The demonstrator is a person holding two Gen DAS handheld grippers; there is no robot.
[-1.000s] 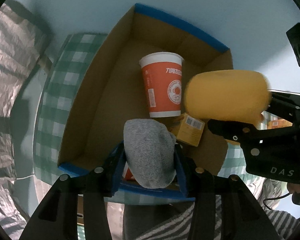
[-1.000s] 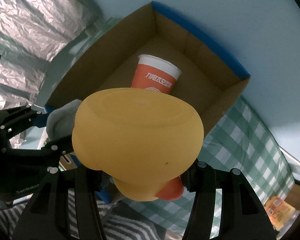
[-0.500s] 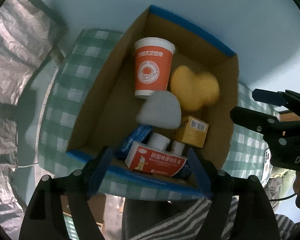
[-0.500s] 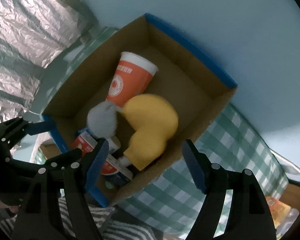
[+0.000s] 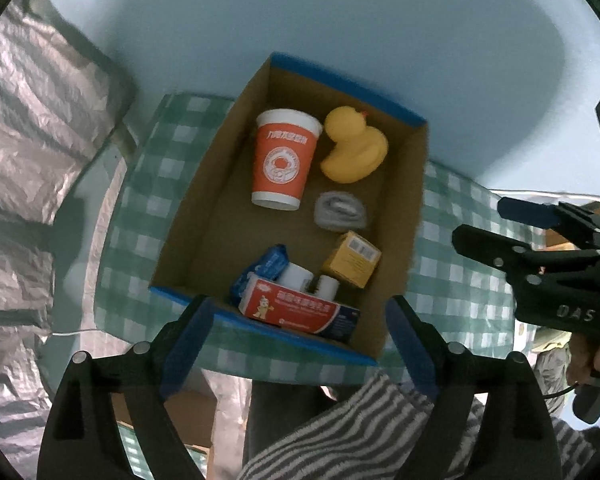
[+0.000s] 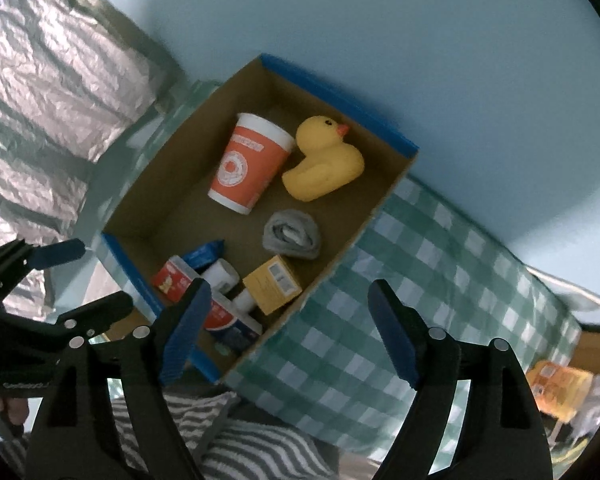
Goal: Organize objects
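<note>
Both claws, left [image 5: 296, 344] and right [image 6: 288, 328], gape wide and empty; ahead of them, the box [image 5: 204, 216] holds cup [image 5: 284, 164], duck [image 5: 354, 148] and sock [image 5: 342, 212].

A makeshift home-like recording corner: a green-and-white checked tablecloth [image 6: 432, 264] over a small table, crinkled silver foil sheeting [image 5: 28, 120] hung beside it, and a plain pale blue wall [image 5: 340, 20] behind.
</note>
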